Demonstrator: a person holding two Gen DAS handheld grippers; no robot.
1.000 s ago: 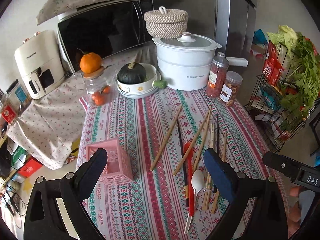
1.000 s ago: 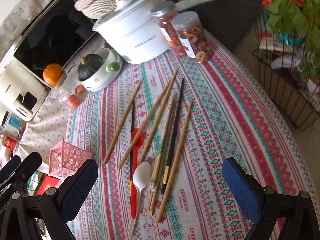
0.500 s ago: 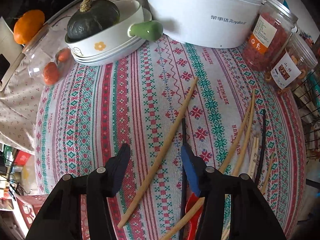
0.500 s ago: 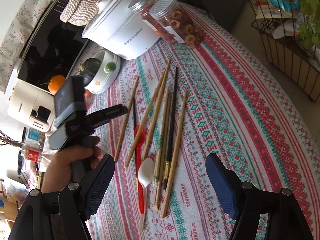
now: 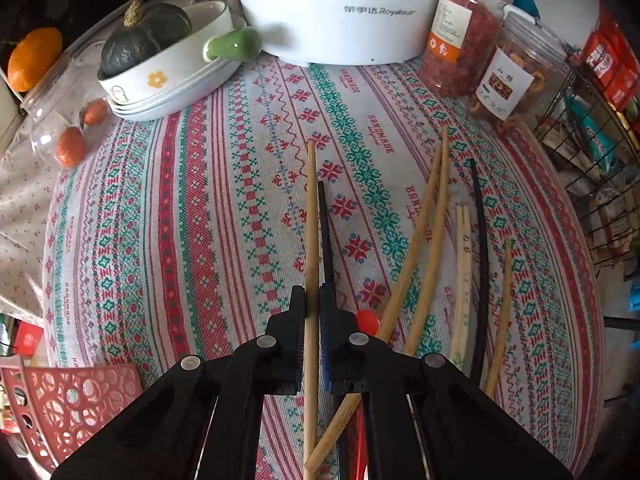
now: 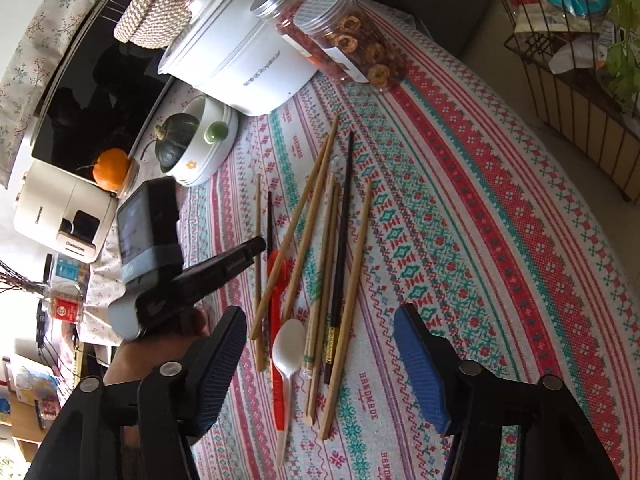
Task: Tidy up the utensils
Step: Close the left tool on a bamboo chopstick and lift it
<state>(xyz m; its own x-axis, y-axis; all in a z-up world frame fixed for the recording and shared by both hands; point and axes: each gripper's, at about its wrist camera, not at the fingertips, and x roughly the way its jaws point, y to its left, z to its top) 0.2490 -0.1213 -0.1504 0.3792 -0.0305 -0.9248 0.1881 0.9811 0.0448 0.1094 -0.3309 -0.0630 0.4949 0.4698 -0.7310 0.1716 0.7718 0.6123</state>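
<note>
Chopstick (image 5: 311, 216), the leftmost wooden one, is clamped between the left gripper (image 5: 312, 312) pads; the right gripper (image 6: 320, 360), half-wide and closing, hovers empty over the nearer utensils.

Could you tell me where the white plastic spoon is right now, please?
In the right wrist view, the white plastic spoon lies on the tablecloth, between the red utensil and paired chopsticks.

A chopstick (image 5: 311, 240) sits between my left tongs (image 5: 313, 312); more chopsticks (image 5: 428, 240) lie to their right on the table (image 5: 200, 220), the pot (image 5: 340, 12) beyond, a basket (image 5: 68, 404) to their left.
</note>
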